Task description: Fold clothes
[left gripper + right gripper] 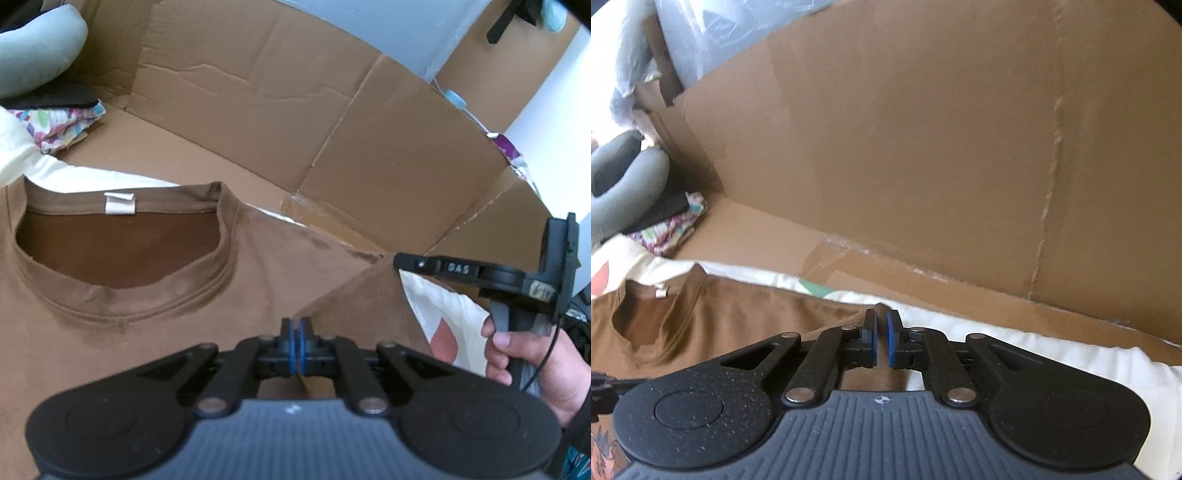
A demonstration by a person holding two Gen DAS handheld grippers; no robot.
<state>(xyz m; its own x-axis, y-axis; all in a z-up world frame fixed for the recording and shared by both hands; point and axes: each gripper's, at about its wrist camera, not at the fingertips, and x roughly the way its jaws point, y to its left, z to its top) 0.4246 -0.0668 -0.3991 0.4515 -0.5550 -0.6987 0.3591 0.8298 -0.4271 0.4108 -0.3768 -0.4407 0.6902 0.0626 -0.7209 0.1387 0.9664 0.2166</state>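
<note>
A brown t-shirt (129, 332) lies spread flat, its round collar (122, 295) and white label (119, 203) at the upper left. My left gripper (298, 325) is shut, its blue pads pinching the shirt where a folded-over flap begins. That flap runs right to my right gripper (399, 260), held by a hand (524, 362). In the right wrist view the right gripper (881, 321) stands almost closed, with a corner of the shirt (738, 317) peeking out at its tips.
Tall cardboard walls (258, 92) (923, 147) ring the work area. Under the shirt lies a white printed sheet (443, 317) (1034, 343). A pale neck pillow (33, 48) (628, 184) and a colourful cloth (62, 122) (672, 229) sit at the far left.
</note>
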